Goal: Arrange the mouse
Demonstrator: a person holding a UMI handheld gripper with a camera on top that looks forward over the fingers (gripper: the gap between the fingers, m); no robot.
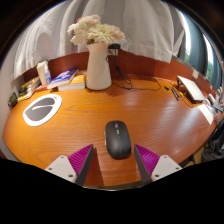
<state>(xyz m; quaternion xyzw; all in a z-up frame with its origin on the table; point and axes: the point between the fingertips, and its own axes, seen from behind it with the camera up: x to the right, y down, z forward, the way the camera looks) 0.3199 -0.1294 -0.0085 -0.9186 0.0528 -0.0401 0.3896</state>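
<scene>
A black computer mouse (118, 139) lies on the brown wooden desk (150, 115), just ahead of my fingers and partly between their tips. My gripper (116, 158) is open, with its magenta pads (83, 159) spread wide either side of the mouse's near end. There is a gap between each pad and the mouse. The mouse rests on the desk on its own.
A round grey-and-white mouse mat (42, 109) lies on the desk to the left. A white vase with pale flowers (98, 62) stands at the back. Books (62, 78) lie at the back left. A laptop-like device (191, 90) sits at the right.
</scene>
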